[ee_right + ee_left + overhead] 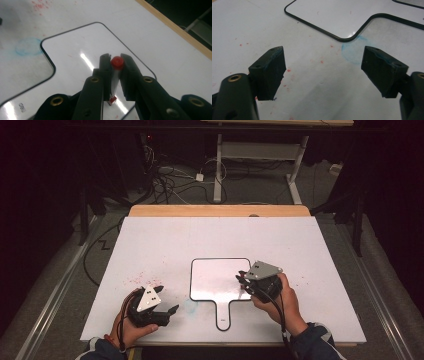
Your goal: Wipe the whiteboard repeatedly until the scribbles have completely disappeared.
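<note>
Near the lower centre of the high view, a small paddle-shaped whiteboard [216, 279] with a dark rim lies flat on the white bench [165, 240], its short handle pointing toward the bottom of the frame. At the board's right edge, the right gripper [243, 279] is held by the person's right hand [282, 302], with a grey three-cornered plate on top and a cable trailing back along the sleeve. In the right gripper view its jaws stand narrow, pressed on a marker [116, 72] with a red cap; the red end sits between the jaw tips at the middle of the frame, above the glossy board surface [75, 62], and the pale barrel runs down between the jaws.

At the lower left of the high view, the left gripper [167, 300] rests in the person's left hand [127, 327], left of the board's handle and apart from it. In the left gripper view its jaws stand wide with nothing between them, over bare bench. Just beyond them, toward the upper right of that frame, a faint blue smudge [354, 51] marks the bench beside the board's curved corner [347, 37]. Small red specks [137, 279] dot the bench at the lower left of the high view.
</note>
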A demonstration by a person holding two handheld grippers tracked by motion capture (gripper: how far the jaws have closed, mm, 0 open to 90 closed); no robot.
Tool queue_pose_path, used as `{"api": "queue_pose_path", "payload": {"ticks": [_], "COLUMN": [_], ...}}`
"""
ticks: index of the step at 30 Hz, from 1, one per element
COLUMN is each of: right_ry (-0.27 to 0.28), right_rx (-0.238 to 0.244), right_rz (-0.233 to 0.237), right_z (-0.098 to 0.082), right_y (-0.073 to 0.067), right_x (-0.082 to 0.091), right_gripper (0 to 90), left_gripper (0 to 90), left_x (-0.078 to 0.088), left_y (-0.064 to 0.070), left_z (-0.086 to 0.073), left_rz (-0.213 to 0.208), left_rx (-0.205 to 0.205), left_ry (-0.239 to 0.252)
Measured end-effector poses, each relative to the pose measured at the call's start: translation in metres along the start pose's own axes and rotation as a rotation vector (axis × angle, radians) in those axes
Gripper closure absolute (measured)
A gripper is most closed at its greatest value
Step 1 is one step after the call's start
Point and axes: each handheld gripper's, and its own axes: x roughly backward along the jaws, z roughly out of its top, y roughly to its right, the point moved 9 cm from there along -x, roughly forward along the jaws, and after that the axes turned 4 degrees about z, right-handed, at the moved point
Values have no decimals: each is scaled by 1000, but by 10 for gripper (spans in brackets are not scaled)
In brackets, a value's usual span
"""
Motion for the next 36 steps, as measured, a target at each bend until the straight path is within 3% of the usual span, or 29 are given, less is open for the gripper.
{"api": "queue_pose_path", "payload": {"ticks": [6, 14, 17, 21, 26, 29, 32, 36], "right_ry": [-19, -2, 55, 111, 165, 151, 125, 126], "right_rx": [-28, -101, -121, -92, -96, -66, -54, -94], "right_rz": [-14, 62, 131, 130, 202, 187, 101, 69], "right_z": [-13, -19, -12, 3, 16, 18, 14, 8], "right_y": [10, 8, -3, -15, -32, -36, -24, -7], "right_x": [14, 24, 17, 0, -14, -14, -14, -6], "right_gripper": [813, 812, 812, 812, 812, 812, 813, 812], "left_gripper": [186, 186, 186, 186, 186, 186, 186, 186], "left_x": [0, -1, -2, -3, -3, -2, -1, -2], "left_y": [1, 1, 2, 3, 3, 2, 2, 1], "left_z": [0, 1, 2, 2, 0, -1, -1, -2], "left_rz": [-3, -4, -4, -7, -8, -6, -3, 0], "left_rx": [-5, -12, -15, -16, -15, -12, -11, -11], "left_ry": [-2, -1, -3, -5, -8, -7, -7, -11]}}
